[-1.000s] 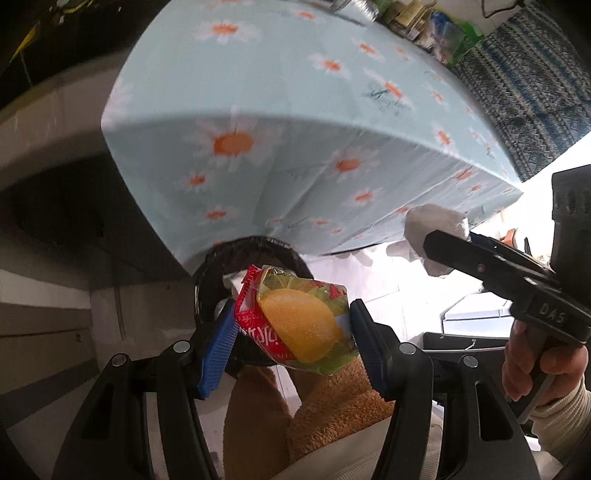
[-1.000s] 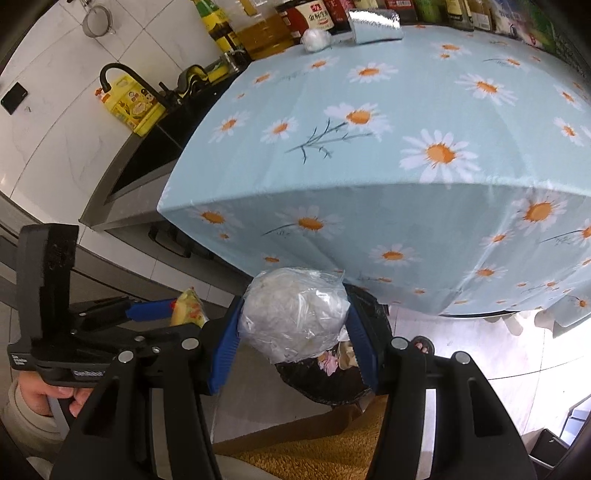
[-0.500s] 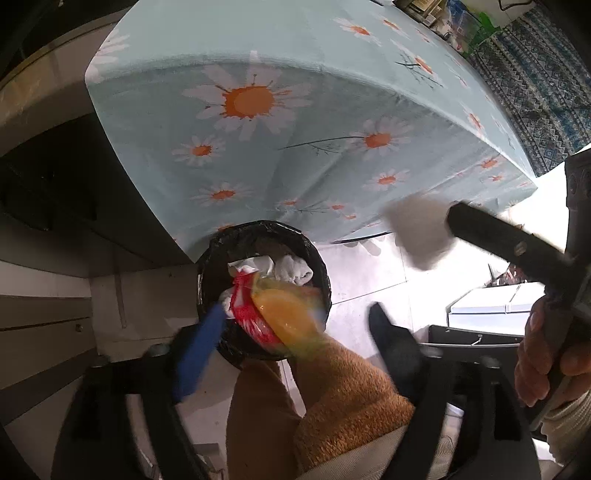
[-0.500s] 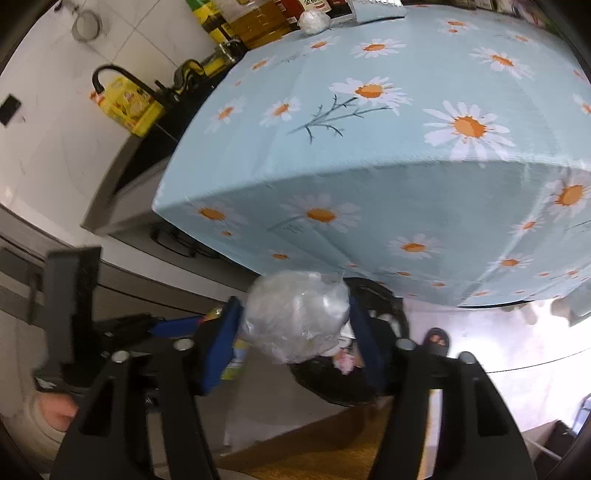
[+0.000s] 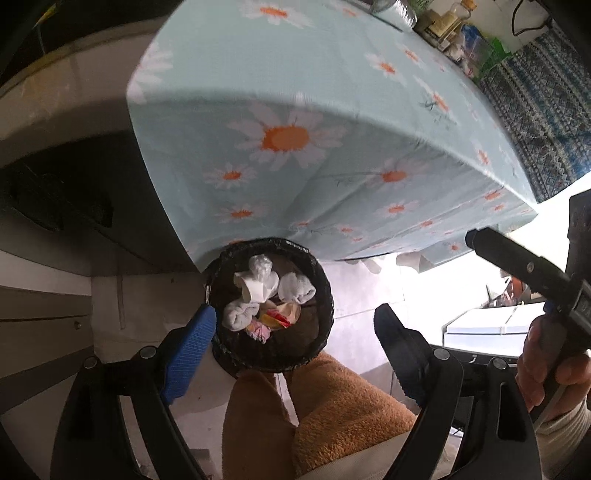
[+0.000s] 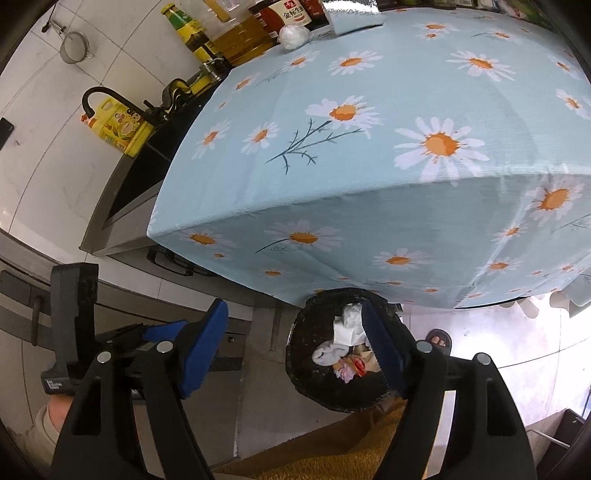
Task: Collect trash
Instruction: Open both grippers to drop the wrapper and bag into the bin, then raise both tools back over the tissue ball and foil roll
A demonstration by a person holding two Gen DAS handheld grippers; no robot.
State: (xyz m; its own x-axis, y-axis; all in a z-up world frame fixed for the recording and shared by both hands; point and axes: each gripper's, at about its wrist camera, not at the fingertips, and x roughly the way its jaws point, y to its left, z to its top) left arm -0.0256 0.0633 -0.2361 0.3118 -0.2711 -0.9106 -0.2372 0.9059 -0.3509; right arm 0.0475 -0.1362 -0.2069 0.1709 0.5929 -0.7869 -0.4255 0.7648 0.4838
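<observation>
A black-lined trash bin (image 5: 322,280) stands on the floor under the table edge; it also shows in the right wrist view (image 6: 303,369). Inside lie white crumpled tissues and plastic (image 5: 258,284), and a red-and-yellow snack wrapper (image 5: 275,318). My left gripper (image 5: 291,341) is open and empty, right above the bin. My right gripper (image 6: 295,347) is open and empty, just left of and above the bin. A white crumpled ball (image 6: 293,35) lies on the far part of the table.
The table has a light blue daisy cloth (image 6: 388,147) hanging over its edge. Bottles and jars (image 6: 236,33) stand at the table's far end. A sink counter with a yellow bottle (image 6: 118,127) is to the left. The person's orange-clad legs (image 5: 332,417) are below.
Both grippers opened. The snack wrapper dropped from my left gripper into the bin, and the white plastic wad dropped from my right gripper into the bin.
</observation>
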